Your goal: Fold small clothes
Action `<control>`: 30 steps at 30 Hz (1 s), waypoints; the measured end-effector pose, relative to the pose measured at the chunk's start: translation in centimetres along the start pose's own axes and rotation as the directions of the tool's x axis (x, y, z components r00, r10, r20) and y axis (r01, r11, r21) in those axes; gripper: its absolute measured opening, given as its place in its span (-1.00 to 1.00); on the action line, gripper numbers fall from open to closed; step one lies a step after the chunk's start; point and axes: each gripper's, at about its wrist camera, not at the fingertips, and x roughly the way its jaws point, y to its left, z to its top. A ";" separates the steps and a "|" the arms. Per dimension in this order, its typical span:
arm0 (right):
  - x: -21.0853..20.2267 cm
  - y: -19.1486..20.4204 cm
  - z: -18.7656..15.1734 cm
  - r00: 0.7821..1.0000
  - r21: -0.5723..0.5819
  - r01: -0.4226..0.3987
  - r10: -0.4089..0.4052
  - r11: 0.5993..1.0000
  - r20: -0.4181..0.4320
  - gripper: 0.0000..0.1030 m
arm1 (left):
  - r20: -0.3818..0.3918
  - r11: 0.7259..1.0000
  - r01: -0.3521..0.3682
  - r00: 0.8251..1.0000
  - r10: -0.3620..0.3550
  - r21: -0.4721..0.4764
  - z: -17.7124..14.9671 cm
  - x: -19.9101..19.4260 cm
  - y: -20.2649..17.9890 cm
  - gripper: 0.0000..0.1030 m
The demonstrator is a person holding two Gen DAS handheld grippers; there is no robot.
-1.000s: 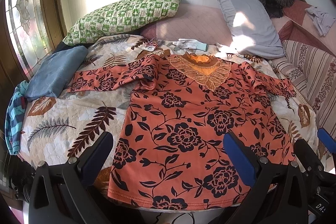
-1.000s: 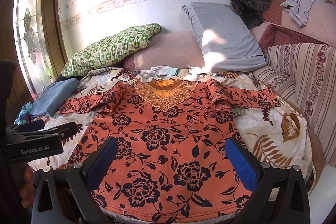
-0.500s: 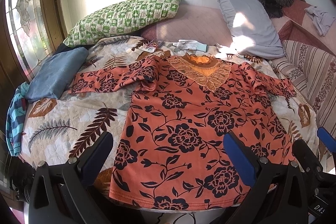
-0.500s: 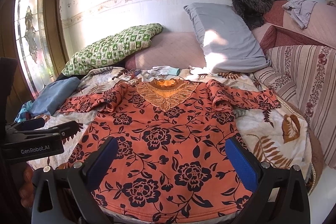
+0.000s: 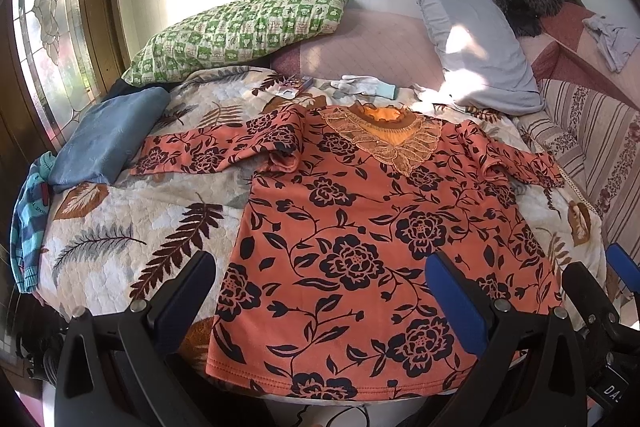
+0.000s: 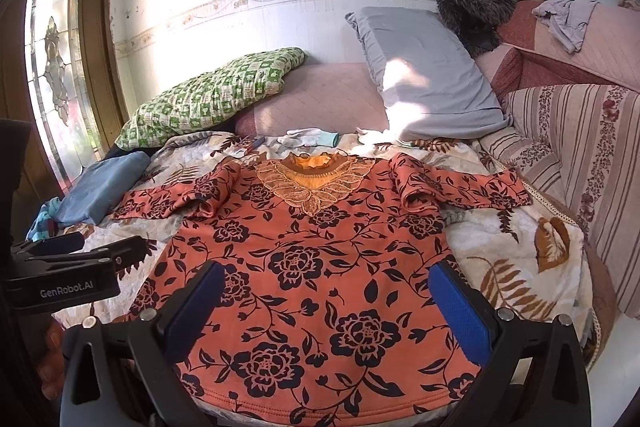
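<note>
The orange floral shirt [image 5: 360, 239] lies flat on the bed [image 5: 120, 227], collar away, hem toward me; both my jaws spread, holding nothing.

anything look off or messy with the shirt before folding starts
Mostly flat, front up, but the orange floral shirt is bunched at both armpits: each sleeve has a raised fold where it joins the body. A pale glove lies loose just beyond the collar. Both grippers, left and right, are open and empty.

Bed, leaf-print quilt [image 5: 120, 227]: orange floral top [image 5: 360, 247] spread flat; folded blue cloth [image 5: 108, 139]; green checked pillow [image 5: 240, 27]; grey pillow [image 5: 472, 39]; white gloves [image 5: 364, 85].
</note>
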 end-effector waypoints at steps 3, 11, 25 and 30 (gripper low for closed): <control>0.0 0.2 -0.1 1.000 -0.008 -0.001 0.001 1.000 -0.003 1.00 | -0.005 1.000 0.000 1.000 0.000 0.002 0.0 0.0 0.0 1.00; 0.0 0.5 -0.1 1.000 -0.021 0.003 -0.003 1.000 -0.011 1.00 | -0.004 1.000 0.006 1.000 -0.006 -0.008 0.0 0.0 0.2 1.00; -0.1 -0.3 -0.4 1.000 0.007 -0.001 0.001 1.000 -0.003 1.00 | -0.026 1.000 0.003 1.000 -0.004 -0.026 0.0 0.2 0.7 1.00; 0.4 -0.3 -0.5 1.000 0.006 -0.004 0.005 1.000 -0.018 1.00 | -0.014 1.000 -0.001 1.000 0.000 -0.015 -0.1 0.1 0.6 1.00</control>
